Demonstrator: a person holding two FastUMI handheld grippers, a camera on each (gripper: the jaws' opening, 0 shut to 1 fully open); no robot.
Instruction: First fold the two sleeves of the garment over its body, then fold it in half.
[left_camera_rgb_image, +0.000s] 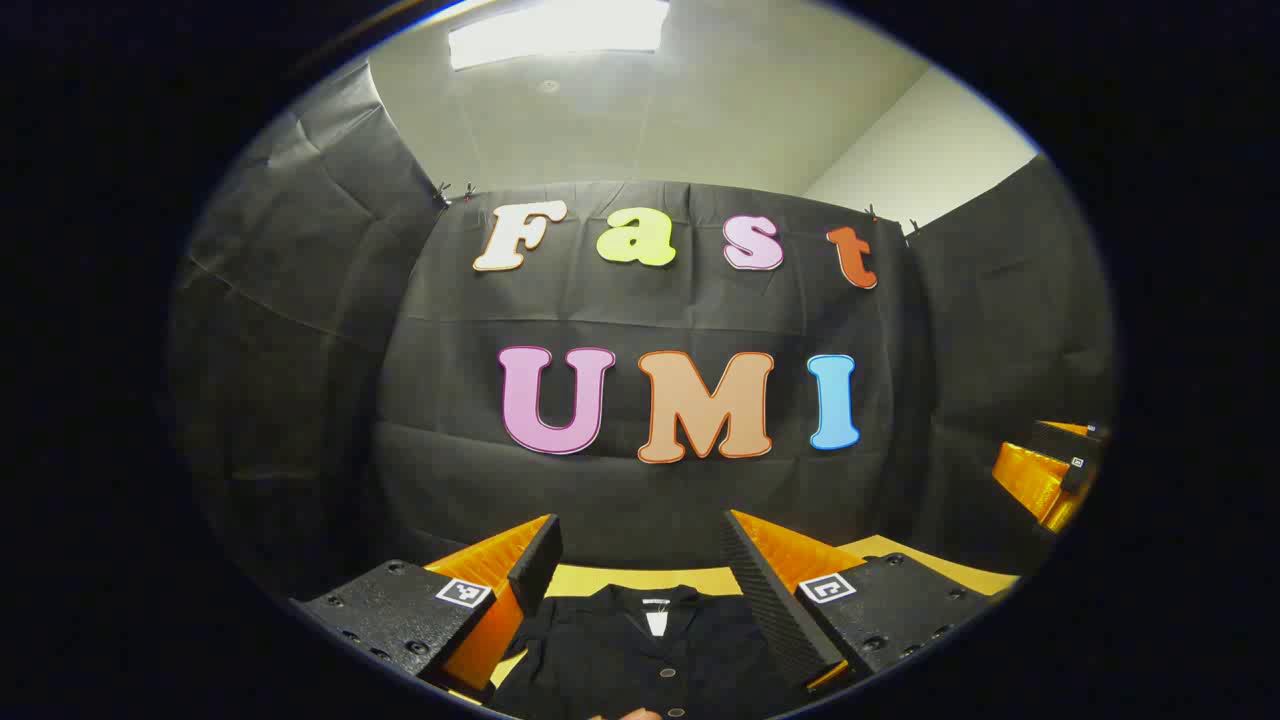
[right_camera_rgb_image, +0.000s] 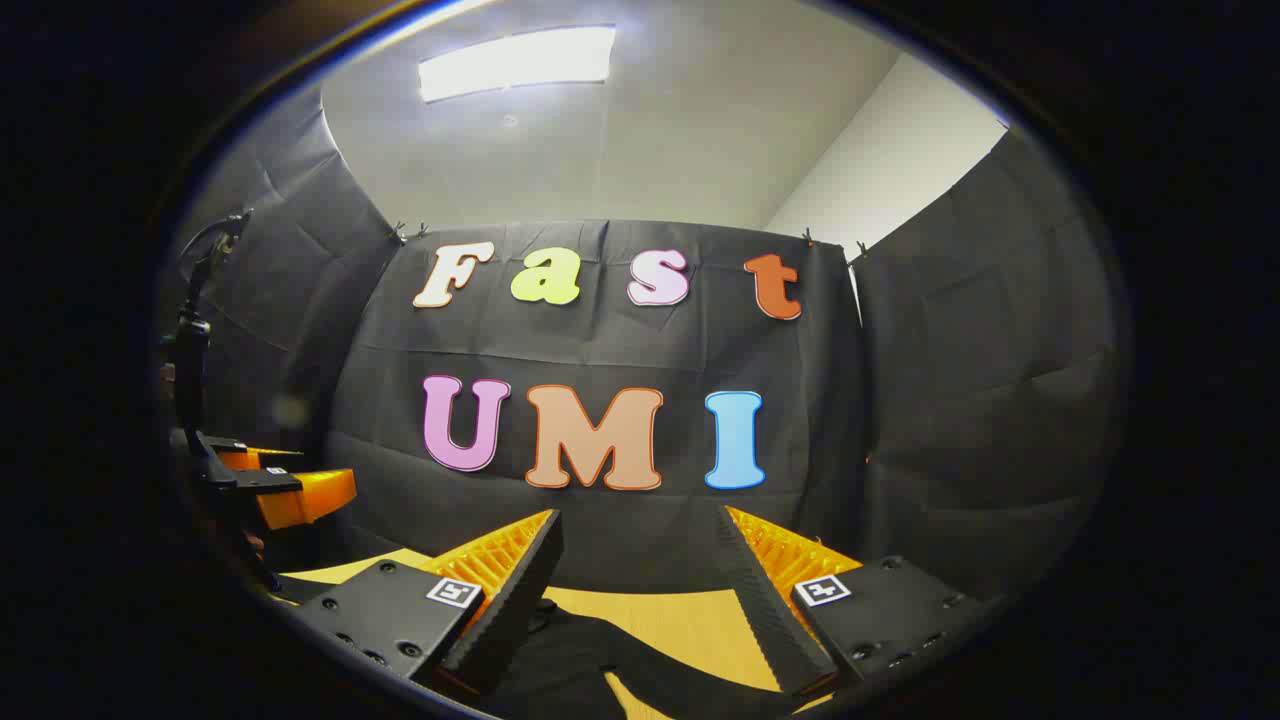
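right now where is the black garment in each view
Left gripper view: the black garment lies bottom centre on the yellow table, collar and buttons visible between the left gripper fingers.
Right gripper view: a dark strip of it at bottom centre, between the right gripper fingers.
Shared landmark: the ceiling light.

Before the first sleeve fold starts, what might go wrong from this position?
1. The dark garment lies low between the open left gripper fingers, near the collar; closing there may pinch the body instead of a sleeve.
2. In the right gripper view, dark cloth on the yellow table looks bunched, so the right gripper might grab several layers.
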